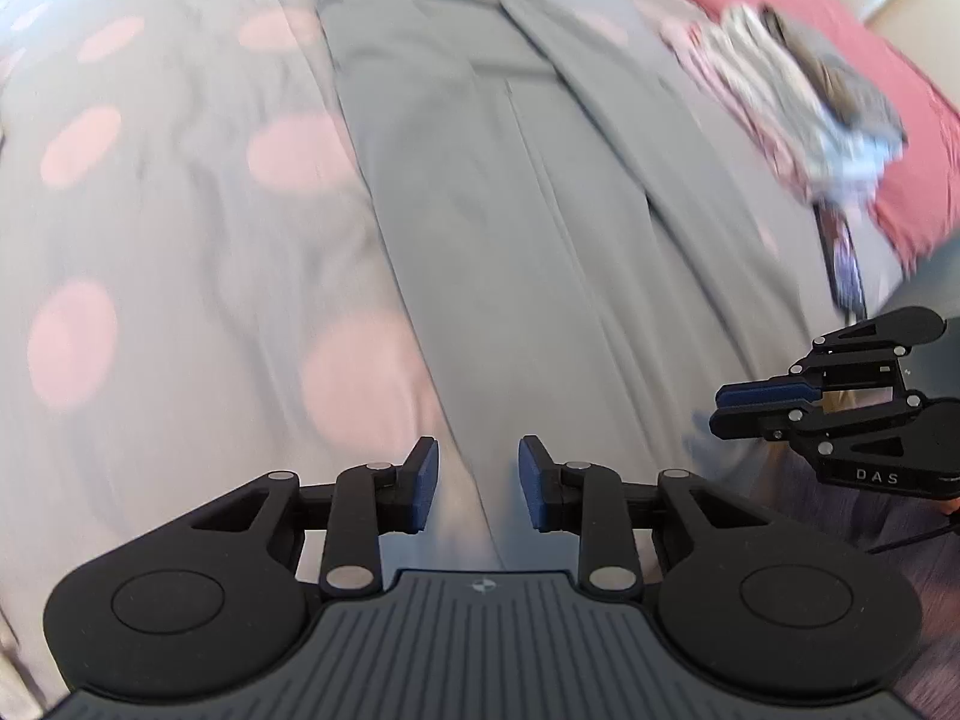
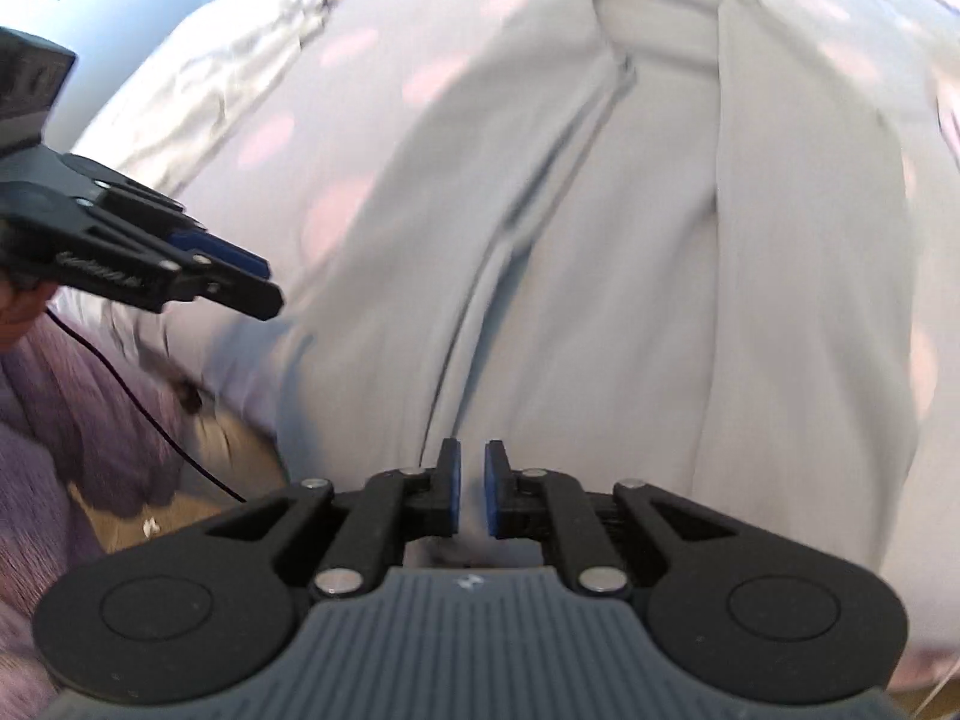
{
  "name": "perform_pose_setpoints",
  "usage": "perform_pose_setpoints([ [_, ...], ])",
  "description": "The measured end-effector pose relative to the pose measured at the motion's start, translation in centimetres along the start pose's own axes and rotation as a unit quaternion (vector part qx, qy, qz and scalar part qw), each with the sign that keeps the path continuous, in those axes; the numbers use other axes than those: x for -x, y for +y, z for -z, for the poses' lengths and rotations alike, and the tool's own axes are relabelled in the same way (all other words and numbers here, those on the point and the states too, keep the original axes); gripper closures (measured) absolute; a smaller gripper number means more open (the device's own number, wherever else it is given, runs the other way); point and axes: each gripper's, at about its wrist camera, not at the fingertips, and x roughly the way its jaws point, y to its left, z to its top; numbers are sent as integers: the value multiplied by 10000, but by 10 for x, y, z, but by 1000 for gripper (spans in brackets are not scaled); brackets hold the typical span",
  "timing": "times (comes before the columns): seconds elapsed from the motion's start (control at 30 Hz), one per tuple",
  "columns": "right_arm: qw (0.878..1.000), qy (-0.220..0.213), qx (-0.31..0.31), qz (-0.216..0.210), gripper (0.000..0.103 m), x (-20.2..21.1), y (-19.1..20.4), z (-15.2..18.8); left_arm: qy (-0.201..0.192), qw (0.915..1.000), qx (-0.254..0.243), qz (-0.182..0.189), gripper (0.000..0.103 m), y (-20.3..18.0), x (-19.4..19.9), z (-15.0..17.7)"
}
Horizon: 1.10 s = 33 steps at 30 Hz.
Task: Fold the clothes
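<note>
A pair of light grey trousers (image 1: 498, 180) lies flat and lengthwise on a bedsheet with pink dots (image 1: 150, 192). It also shows in the right wrist view (image 2: 660, 240). My left gripper (image 1: 478, 483) is open and empty above the near end of the trousers. My right gripper (image 2: 472, 489) has its jaws a small gap apart and holds nothing, above the same near end. Each gripper shows in the other's view: the right gripper (image 1: 762, 405) with its pads nearly together, the left gripper (image 2: 240, 276) from the side.
A pink pillow (image 1: 870, 60) with a stack of folded patterned clothes (image 1: 798, 102) on it lies at the far right. A dark phone-like object (image 1: 846, 264) lies by the pillow. A purple fuzzy sleeve (image 2: 54, 420) and a thin black cable (image 2: 150, 420) are at the near left.
</note>
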Motion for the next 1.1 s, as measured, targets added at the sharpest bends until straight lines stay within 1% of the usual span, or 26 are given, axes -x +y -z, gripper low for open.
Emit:
perform_pose_setpoints([
  [0.1,9998,-145,144,39,77,7,-17,-28,-131,9999,67,-31,75,18,1,-22],
  [0.23,9990,-392,200,-17,75,5,-43,-71,-298,9994,132,-107,72,44,2,-47],
  [0.3,9982,-545,236,-63,64,-5,-50,-91,-378,9990,212,-106,70,52,-2,-62],
  [0.33,9977,-619,256,-92,63,-9,-53,-103,-426,9987,272,-115,68,52,-9,-70],
  [0.43,9959,-839,251,-203,63,-34,-68,-138,-530,9979,350,-138,67,64,-21,-90],
  [0.53,9929,-1108,25,-431,63,-60,-82,-173,-678,9962,551,-48,67,79,-31,-105],
  [0.6,9906,-1219,-121,-602,63,-74,-91,-194,-681,9955,663,-14,67,90,-38,-119],
  [0.67,9879,-1318,-262,-775,63,-88,-100,-215,-689,9956,640,18,67,95,-46,-129],
  [0.8,9841,-1361,-433,-1052,61,-119,-109,-258,-670,9951,706,183,67,102,-57,-141],
  [0.87,9838,-1364,-415,-1090,61,-133,-111,-275,-664,9950,704,235,68,105,-61,-143],
  [0.93,9839,-1357,-367,-1103,63,-149,-112,-291,-640,9948,737,280,67,110,-63,-143],
  [0.97,9830,-1334,-351,-1214,68,-156,-113,-298,-625,9947,758,310,67,114,-64,-143],
  [1.0,9813,-1305,-343,-1374,81,-163,-113,-305,-613,9944,799,316,67,117,-65,-144],
  [1.03,9793,-1275,-336,-1534,85,-170,-113,-311,-604,9941,848,318,67,120,-66,-144],
  [1.1,9731,-1262,-194,-1917,89,-177,-109,-323,-600,9929,955,364,67,126,-68,-145],
])
